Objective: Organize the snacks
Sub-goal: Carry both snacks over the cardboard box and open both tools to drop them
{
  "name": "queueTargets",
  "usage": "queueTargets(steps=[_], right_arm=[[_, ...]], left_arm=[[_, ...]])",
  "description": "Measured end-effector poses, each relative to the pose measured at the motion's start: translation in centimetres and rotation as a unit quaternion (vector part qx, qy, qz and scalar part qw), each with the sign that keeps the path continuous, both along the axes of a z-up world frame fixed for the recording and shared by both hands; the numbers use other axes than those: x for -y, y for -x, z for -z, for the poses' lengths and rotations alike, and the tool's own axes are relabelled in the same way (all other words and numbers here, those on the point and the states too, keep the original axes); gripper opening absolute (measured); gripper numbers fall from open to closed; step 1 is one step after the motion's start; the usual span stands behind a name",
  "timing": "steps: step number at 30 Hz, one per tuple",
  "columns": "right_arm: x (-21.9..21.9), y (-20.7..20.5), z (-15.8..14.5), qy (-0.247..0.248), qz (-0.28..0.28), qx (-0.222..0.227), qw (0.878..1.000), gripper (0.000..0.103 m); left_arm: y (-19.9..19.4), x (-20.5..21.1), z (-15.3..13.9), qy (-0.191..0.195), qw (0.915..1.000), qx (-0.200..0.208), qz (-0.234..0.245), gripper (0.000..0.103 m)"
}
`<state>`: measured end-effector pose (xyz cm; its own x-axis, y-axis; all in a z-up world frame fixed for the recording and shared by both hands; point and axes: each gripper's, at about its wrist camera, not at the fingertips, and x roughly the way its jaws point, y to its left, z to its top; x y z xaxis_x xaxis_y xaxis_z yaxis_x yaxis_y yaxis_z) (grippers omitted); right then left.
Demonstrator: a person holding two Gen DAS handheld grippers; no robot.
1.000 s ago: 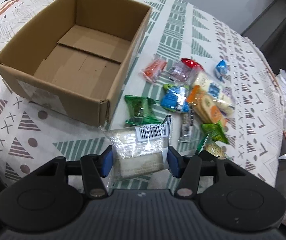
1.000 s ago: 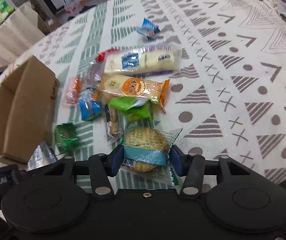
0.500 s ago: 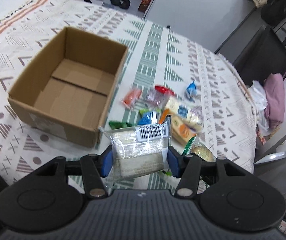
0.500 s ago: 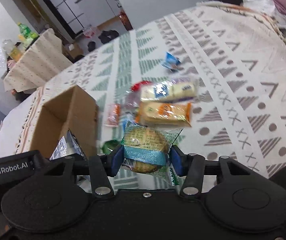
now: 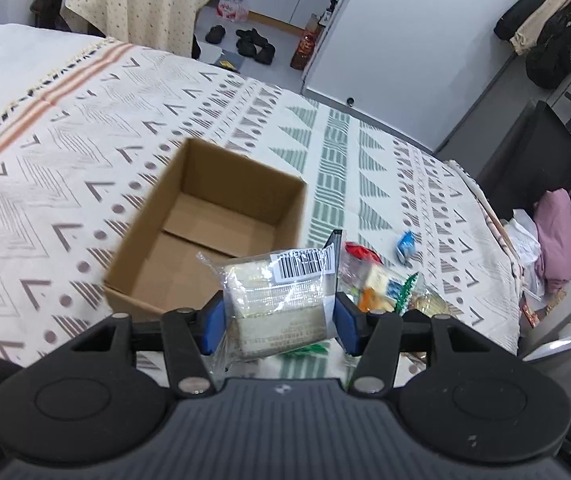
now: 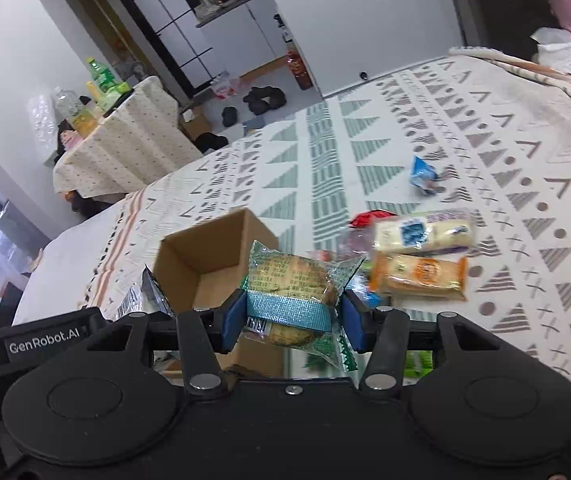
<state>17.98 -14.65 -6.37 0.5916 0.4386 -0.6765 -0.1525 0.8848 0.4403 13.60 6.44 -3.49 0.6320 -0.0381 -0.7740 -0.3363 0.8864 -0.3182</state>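
My left gripper [image 5: 277, 324] is shut on a clear-wrapped pale snack with a barcode label [image 5: 281, 292], held high above the table near the open cardboard box [image 5: 205, 232]. My right gripper [image 6: 291, 322] is shut on a round cookie in a green wrapper with a blue band [image 6: 297, 284], also lifted, just right of the box [image 6: 209, 260]. The box looks empty. The left gripper's body [image 6: 41, 344] shows at the left of the right wrist view.
Several loose snacks lie on the patterned tablecloth right of the box: an orange packet [image 6: 417, 274], a pale packet [image 6: 425, 232], a small blue one [image 6: 421, 172], a red one [image 6: 369, 216]. The table edge and a chair with pink cloth [image 5: 553, 240] are at right.
Both grippers have risen well above the table with their snacks held. The box and the snack pile now look smaller and farther below.
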Motion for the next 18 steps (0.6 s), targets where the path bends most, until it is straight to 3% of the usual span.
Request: queueTargets(steps=[11,18], right_arm=[[-4.3,-0.3,-0.4,0.006,-0.032,0.011,0.999,0.05],[-6.5,-0.8,-0.1,0.014,-0.043,0.018,0.999,0.05]], left_arm=[[-0.6,-4.1,-0.1,-0.017,0.9998,-0.002,-0.009,0.055],[-1.9,-5.7,2.2,-0.019,0.9994,-0.027,-0.007,0.055]])
